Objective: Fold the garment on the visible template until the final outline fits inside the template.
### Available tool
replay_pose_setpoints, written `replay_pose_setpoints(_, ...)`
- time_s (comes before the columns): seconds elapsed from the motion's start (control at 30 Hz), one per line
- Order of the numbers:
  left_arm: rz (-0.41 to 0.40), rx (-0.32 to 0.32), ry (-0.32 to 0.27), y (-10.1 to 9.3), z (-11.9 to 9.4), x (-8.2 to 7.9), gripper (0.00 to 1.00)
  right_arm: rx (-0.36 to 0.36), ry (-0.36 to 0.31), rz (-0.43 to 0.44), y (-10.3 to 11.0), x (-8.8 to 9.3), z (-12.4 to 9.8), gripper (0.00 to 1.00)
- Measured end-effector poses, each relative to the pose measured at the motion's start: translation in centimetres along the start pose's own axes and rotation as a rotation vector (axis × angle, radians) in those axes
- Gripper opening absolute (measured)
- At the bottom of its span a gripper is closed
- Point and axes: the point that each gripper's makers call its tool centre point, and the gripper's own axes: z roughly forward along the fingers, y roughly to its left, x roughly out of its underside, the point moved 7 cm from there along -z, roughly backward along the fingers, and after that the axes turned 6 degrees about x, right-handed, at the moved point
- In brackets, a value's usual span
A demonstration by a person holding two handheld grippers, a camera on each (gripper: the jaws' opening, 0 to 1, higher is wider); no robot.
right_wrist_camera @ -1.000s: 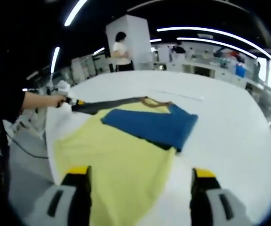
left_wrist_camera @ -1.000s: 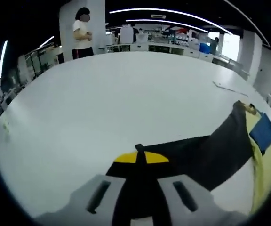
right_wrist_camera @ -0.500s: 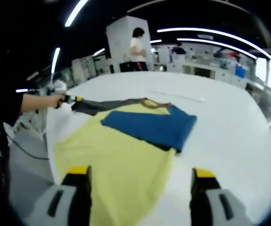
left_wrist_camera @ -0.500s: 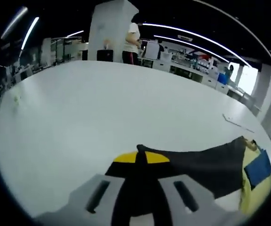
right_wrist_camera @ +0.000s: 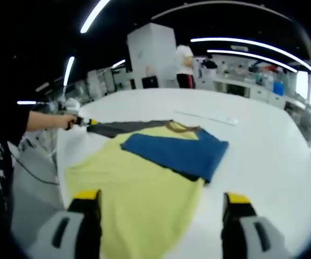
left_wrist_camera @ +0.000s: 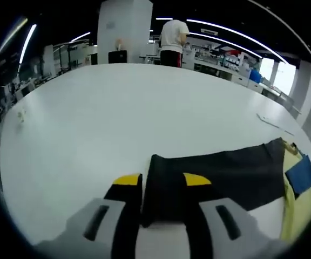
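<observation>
Spread across the big white round surface (right_wrist_camera: 274,162) is the soft yellow t-shirt (right_wrist_camera: 139,199) with one blue sleeve (right_wrist_camera: 177,151) already folded over its chest and a dark grey sleeve (left_wrist_camera: 220,175) stretched flat out to the side. I can't make out any template outline under it tbh. Left hand-held gripper (left_wrist_camera: 162,186) has its yellow-tipped jaws a bit apart, straddling the cuff end of that grey sleeve, which lies flat on the surface between them, so not clamped as far as I can tell. Right hand-held gripper (right_wrist_camera: 161,202) hangs wide open above the yellow hem, holding nothing. Fabric looks thin, light and floppy, so I'd guess it'll drape and wrinkle if dragged; pinch it right at the cuff edge or a hem corner and lift it over. Someone's standing way back by a white pillar (right_wrist_camera: 154,54).
</observation>
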Motion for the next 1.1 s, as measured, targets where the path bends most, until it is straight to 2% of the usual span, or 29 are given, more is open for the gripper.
replay_pose_setpoints(0.1,-0.022,0.013,0.019,0.0,0.1,0.3,0.23,-0.01,-0.004,-0.008,0.0,0.0,-0.2,0.95)
replay_pose_setpoints(0.3,-0.024,-0.002,0.068,-0.2,-0.1,1.2,0.2,-0.026,-0.004,-0.012,0.2,0.1,-0.4,0.99)
replay_pose_setpoints(0.43,-0.02,-0.012,0.076,-0.2,-0.4,1.2,0.14,-0.041,-0.001,-0.02,0.4,0.1,-0.4,0.99)
replay_pose_setpoints(0.5,-0.02,-0.03,0.089,-0.2,-0.6,1.0,0.02,-0.046,-0.001,-0.018,0.4,0.0,-0.4,0.99)
replay_pose_setpoints(0.53,-0.012,-0.031,0.08,-0.2,-0.8,0.7,0.0,-0.046,-0.001,-0.019,0.4,0.0,-0.4,0.99)
replay_pose_setpoints(0.93,-0.044,0.014,0.029,-1.4,-1.8,-0.9,0.0,-0.065,0.002,-0.031,0.9,0.2,-0.3,0.99)
replay_pose_setpoints(1.1,-0.029,0.061,-0.001,-2.9,-2.3,-1.7,0.0,-0.062,0.007,-0.036,0.9,0.3,-0.4,0.99)
